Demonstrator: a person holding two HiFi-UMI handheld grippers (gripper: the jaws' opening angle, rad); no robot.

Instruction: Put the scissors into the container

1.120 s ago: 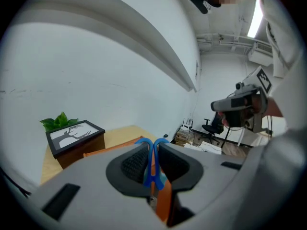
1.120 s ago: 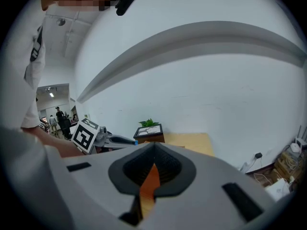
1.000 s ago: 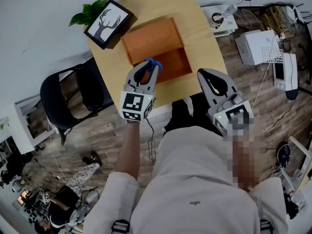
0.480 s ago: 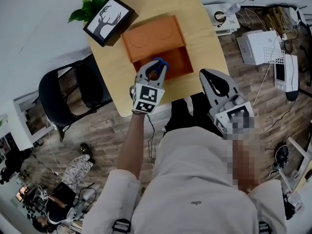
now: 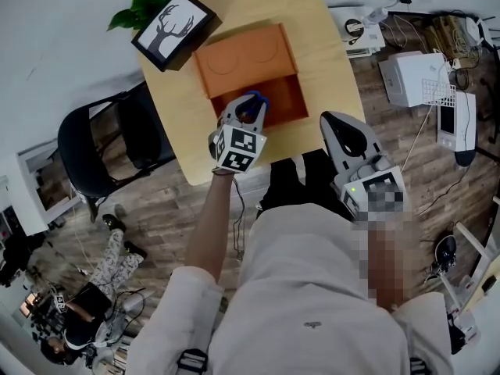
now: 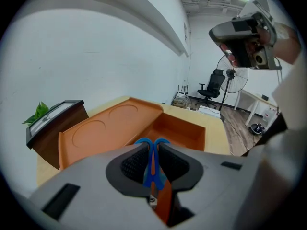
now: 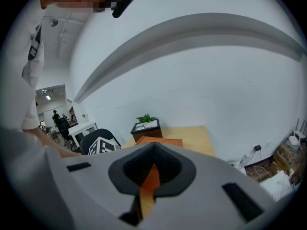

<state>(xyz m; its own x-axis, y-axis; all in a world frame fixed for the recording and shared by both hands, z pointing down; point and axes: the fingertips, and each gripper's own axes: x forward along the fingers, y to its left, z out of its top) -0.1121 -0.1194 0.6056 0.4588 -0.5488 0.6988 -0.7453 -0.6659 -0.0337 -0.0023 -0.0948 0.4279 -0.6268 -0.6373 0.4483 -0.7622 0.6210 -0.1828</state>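
Head view: 1 container (image 5: 234, 62), 1 pr scissors (image 5: 256, 98) (blue) clamped in left gripper (image 5: 248, 105); right gripper (image 5: 333, 119) closed, empty.

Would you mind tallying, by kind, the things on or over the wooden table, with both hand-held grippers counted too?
Hand-held grippers: 2, the left hand-held gripper and the right hand-held gripper
Orange container: 1
Blue-handled scissors: 1
Framed deer picture: 1
Green plant: 1
Total: 6

Blue scissors (image 6: 149, 174) over orange container (image 6: 182, 128)
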